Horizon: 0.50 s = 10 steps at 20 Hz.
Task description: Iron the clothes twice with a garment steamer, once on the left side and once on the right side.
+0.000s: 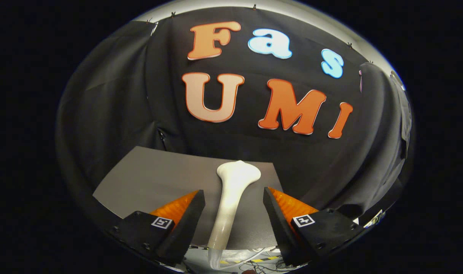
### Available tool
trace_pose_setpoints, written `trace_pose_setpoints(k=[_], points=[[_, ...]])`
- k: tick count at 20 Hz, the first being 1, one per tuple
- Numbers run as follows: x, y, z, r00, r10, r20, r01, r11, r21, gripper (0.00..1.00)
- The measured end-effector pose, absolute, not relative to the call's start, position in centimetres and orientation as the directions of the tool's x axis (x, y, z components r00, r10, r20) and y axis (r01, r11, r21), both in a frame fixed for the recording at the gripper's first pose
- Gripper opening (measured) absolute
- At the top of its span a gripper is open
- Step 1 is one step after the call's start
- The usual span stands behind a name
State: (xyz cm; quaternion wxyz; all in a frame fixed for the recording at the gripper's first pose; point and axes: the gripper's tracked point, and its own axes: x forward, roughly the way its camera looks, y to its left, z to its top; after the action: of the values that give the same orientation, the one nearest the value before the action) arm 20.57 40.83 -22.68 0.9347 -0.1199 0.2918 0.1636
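Steamer [233, 198] sits upright between our jaws, its white handle running up to the wider head over the grey table [147, 179]. Our gripper [234, 199] jaws are spread apart, neither finger touching it.

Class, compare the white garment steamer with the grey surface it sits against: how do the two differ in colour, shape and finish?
The garment steamer is white; the grey surface is dark grey. The steamer is a slim rounded handle widening into a head at its far end; the surface is a broad flat sheet. The steamer shines with highlights; the surface looks matte. Both lie ahead of the gripper, whose fingers stand apart on either side of the steamer's handle without touching it.
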Motion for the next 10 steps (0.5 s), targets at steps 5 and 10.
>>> trace_pose_setpoints(k=[5, 10], points=[[23.5, 41.5, -28.9, 0.690, 0.154, -0.708, -0.330, 0.937, -0.117, 0.98], [24.9, 41.0, -31.2, 0.662, 0.087, -0.745, -0.295, 0.943, -0.152, 0.92]])
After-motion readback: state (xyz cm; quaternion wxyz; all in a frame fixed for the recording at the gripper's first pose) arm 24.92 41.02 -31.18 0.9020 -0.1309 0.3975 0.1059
